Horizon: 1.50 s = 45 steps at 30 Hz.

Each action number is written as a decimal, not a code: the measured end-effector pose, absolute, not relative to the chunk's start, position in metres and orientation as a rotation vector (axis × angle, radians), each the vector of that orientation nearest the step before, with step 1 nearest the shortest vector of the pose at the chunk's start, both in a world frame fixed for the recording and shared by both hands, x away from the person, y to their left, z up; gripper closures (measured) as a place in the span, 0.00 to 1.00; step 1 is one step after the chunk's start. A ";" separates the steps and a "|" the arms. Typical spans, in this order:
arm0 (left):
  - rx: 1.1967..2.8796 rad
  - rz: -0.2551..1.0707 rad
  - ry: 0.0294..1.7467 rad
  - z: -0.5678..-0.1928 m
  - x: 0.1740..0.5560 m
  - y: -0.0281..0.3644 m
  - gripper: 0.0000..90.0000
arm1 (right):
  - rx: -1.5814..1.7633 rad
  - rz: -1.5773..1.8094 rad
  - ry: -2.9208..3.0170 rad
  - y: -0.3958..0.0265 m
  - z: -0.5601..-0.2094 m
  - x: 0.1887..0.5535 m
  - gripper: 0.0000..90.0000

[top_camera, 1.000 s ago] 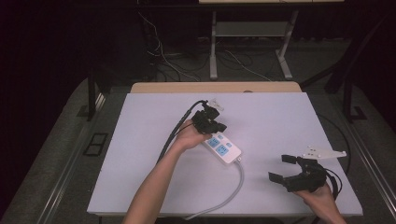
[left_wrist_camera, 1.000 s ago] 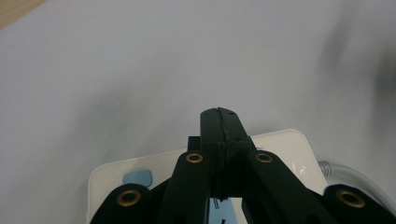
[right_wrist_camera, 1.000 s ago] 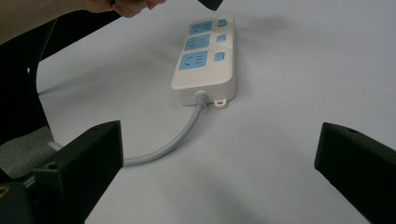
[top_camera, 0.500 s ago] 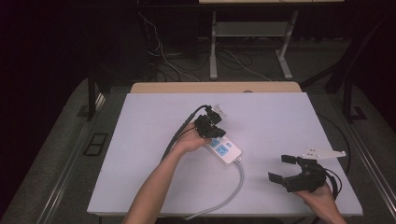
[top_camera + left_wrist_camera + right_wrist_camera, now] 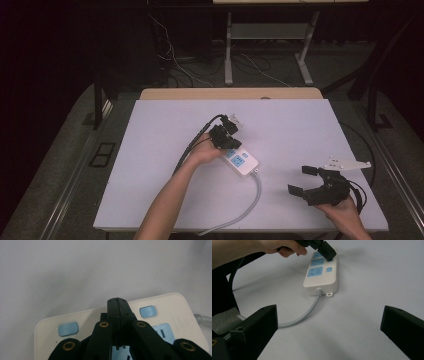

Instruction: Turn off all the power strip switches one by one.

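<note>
A white power strip (image 5: 242,162) with blue sockets lies mid-table, and its grey cord (image 5: 251,201) curls toward the front edge. My left gripper (image 5: 226,136) is shut with nothing between the jaws. It points down at the strip's far end. In the left gripper view the closed tips (image 5: 116,300) sit over the strip (image 5: 165,302) between two blue switches (image 5: 148,311). Whether they touch it I cannot tell. The right gripper view shows the left gripper (image 5: 328,253) above the strip (image 5: 321,277). My right gripper (image 5: 302,180) rests open at the front right, well clear of the strip.
The white table top (image 5: 165,130) has bare room on the left and at the back. A black cable (image 5: 197,137) trails from the left gripper across the table. A wooden strip (image 5: 200,93) borders the far edge, and cables lie on the floor beyond it.
The left gripper has edged slightly down toward the power strip's far end, jaws still shut. The right gripper has stayed where it was.
</note>
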State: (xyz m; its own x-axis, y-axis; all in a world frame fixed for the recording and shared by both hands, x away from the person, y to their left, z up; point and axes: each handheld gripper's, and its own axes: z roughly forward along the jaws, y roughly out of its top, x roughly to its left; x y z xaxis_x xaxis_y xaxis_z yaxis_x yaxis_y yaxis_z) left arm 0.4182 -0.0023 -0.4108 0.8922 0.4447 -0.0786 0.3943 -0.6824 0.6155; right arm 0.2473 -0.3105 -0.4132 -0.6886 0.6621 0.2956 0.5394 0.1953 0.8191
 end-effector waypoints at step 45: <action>2.362 0.083 0.633 -0.410 0.417 0.004 1.00 | 1.183 1.499 2.341 -0.314 -0.414 0.250 0.01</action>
State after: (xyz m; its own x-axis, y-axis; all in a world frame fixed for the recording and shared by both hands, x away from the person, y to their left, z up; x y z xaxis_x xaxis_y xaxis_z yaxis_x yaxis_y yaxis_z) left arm 0.4172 0.0044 -0.4095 0.8796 0.4633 -0.1078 0.4200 -0.6501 0.6332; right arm 0.2497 -0.3136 -0.4144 -0.6872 0.6643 0.2941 0.5449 0.2036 0.8134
